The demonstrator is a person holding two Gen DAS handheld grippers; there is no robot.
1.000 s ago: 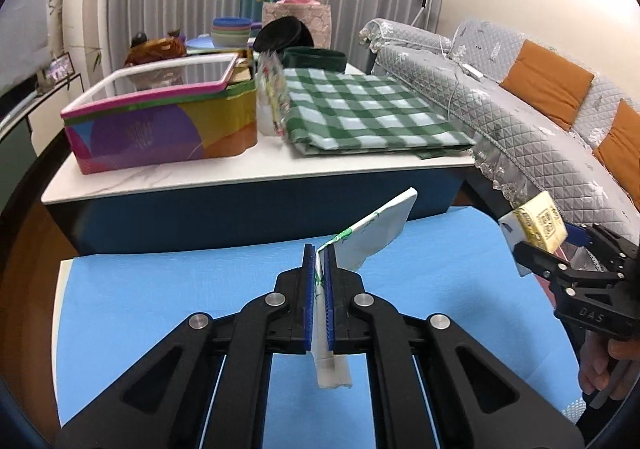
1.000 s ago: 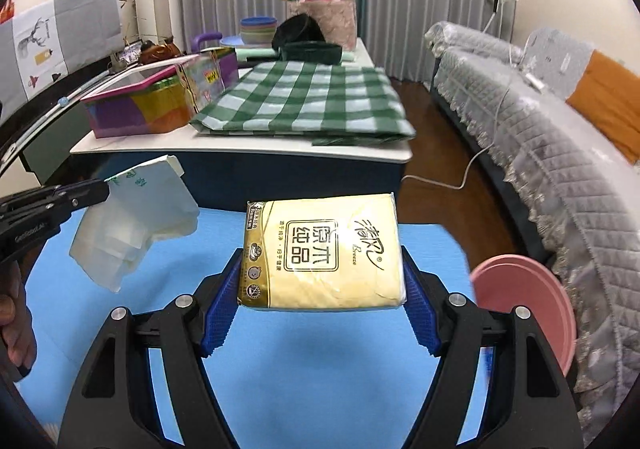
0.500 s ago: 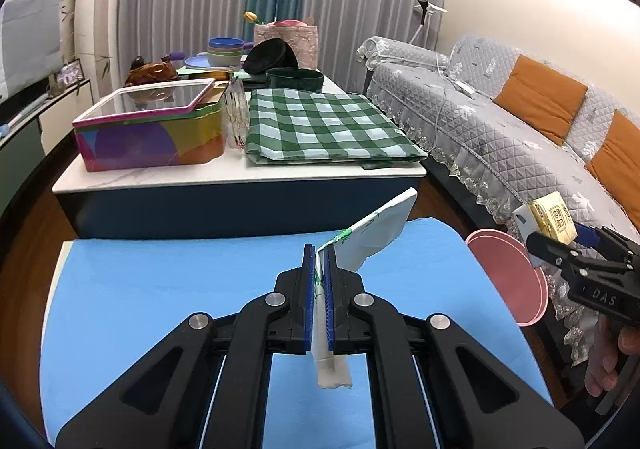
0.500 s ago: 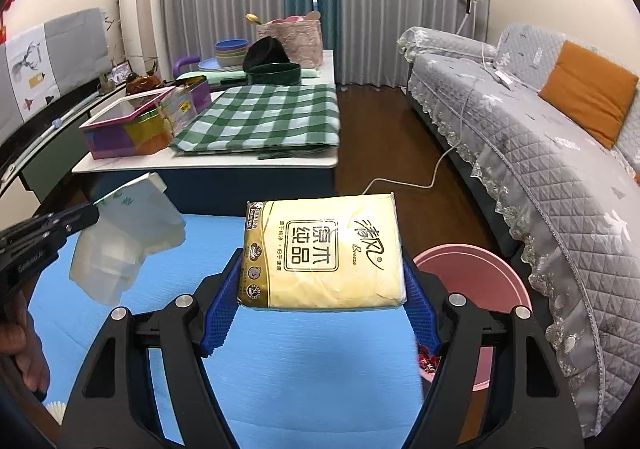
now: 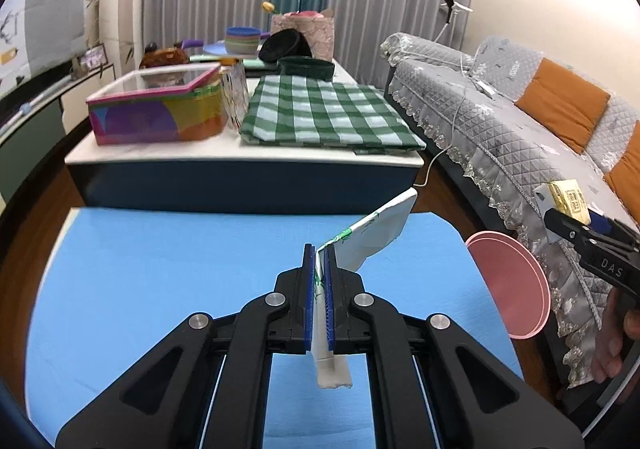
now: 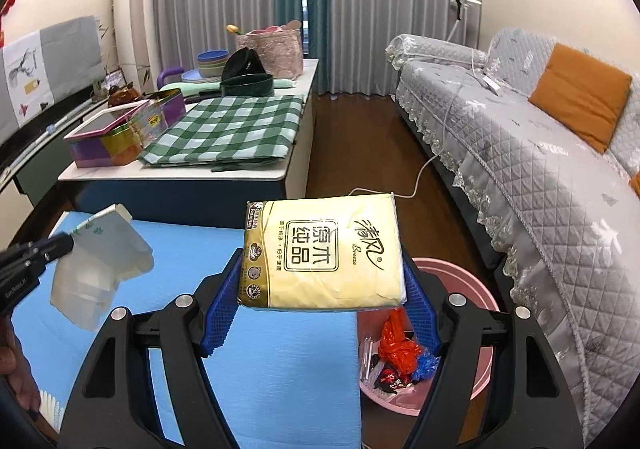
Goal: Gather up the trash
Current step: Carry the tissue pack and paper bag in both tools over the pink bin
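Note:
My left gripper (image 5: 319, 261) is shut on a flat white plastic wrapper (image 5: 374, 237) with green print, held above the blue mat (image 5: 160, 269). In the right wrist view that wrapper (image 6: 100, 261) hangs at the left from the left gripper's tip. My right gripper (image 6: 322, 269) is shut on a yellow tissue pack (image 6: 324, 253), its blue pads pressing both ends. The pack (image 5: 568, 201) also shows at the right edge of the left wrist view. A pink bin (image 6: 460, 329) with several wrappers inside stands on the floor just beyond and below the pack.
Behind the mat stands a low white table (image 5: 240, 161) with a colourful tin (image 5: 156, 113), a green checked cloth (image 5: 320, 113) and bowls. A grey quilted sofa (image 6: 520, 153) with orange cushions runs along the right. A white cable (image 6: 420, 177) lies on the wooden floor.
Both grippers have travelled to the right over the mat with their loads. The pink bin has come into view, and its inside now shows under the tissue pack.

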